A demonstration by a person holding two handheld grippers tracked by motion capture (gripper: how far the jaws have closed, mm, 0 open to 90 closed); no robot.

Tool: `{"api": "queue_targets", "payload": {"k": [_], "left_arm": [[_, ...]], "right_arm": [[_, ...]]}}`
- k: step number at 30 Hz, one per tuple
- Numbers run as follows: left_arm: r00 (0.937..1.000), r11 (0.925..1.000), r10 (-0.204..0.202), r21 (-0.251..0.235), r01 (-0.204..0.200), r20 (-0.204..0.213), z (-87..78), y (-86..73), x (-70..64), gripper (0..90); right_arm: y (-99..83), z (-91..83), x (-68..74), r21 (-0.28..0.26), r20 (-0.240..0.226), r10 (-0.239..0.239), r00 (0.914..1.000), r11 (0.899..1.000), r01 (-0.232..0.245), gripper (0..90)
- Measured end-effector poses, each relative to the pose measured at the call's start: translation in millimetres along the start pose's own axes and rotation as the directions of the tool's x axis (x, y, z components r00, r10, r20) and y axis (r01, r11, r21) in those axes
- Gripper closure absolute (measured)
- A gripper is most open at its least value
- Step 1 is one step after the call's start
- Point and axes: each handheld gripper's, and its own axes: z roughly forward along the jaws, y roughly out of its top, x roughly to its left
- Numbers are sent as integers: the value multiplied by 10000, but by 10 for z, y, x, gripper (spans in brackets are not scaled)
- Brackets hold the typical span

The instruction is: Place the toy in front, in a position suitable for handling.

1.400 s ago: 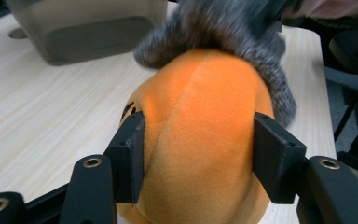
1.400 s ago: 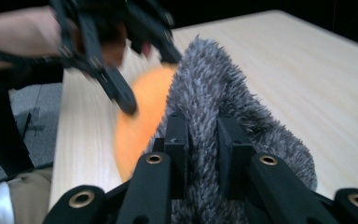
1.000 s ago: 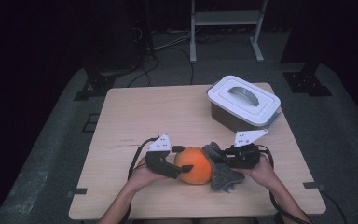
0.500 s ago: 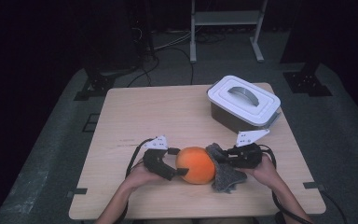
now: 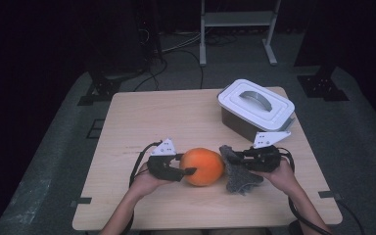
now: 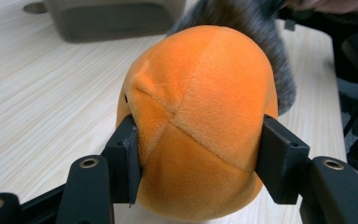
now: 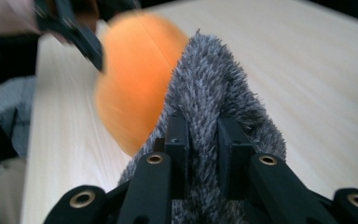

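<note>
Your left claw pinches the orange plush ball across its middle, the jaws sinking slightly into the fabric; it looks light and squashy, so hold it at the widest part or it may pop free. Your right claw is clamped on a fold of the grey furry cloth, limp and easy to bunch, touching the ball near the table's front edge. Beyond sits the lidded box.

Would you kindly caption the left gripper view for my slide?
Left gripper clamps the orange plush ball on the wooden table, grey cloth behind.
</note>
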Motion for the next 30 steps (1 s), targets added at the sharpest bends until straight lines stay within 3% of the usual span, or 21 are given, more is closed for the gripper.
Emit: {"api": "queue_targets", "payload": {"k": [3, 7, 9, 12, 17, 20, 21, 22, 26, 30], "left_arm": [[10000, 9999, 39, 104, -39, -6, 7, 28, -29, 402], [9994, 9998, 178, 20, -179, 284, 6, 66, -77, 403], [9990, 9992, 394, 99, -397, 199, -10, 78, -103, 405], [9997, 9997, 236, -31, -235, 108, -51, 68, -72, 406], [9998, 9998, 182, -68, -182, -30, -56, 72, -71, 405], [9997, 9997, 224, -48, -225, -74, -57, 88, -89, 405], [9997, 9996, 262, -46, -262, -7, -44, 99, -111, 403], [9995, 9994, 330, 41, -330, -22, -36, 99, -118, 400], [9996, 9996, 279, 25, -279, 82, -6, 61, -116, 345], [9991, 9989, 222, -419, -207, 349, 22, 47, -98, 241]], "right_arm": [[121, 8, 111, -558, -183, -188, 9997, 9983, 177, 756], [178, 166, 213, -394, -379, -485, 9981, 9981, 470, 755], [127, 258, 197, -160, -431, -374, 9984, 9992, 368, 755], [23, 315, 121, 27, -439, 3, 9990, 10000, -2, 755], [-1, 348, 101, 270, -182, 77, 9998, 9996, -72, 752], [71, 301, 151, -199, -157, -70, 9999, 9998, 67, 752], [135, 278, 201, -631, -294, -167, 9994, 9979, 148, 752], [151, 290, 220, -586, -290, -281, 9992, 9979, 263, 752], [52, 357, 166, -145, -394, -186, 9991, 9997, 180, 752], [-27, 345, 96, 22, -427, 52, 9991, 10000, -51, 751]]}}
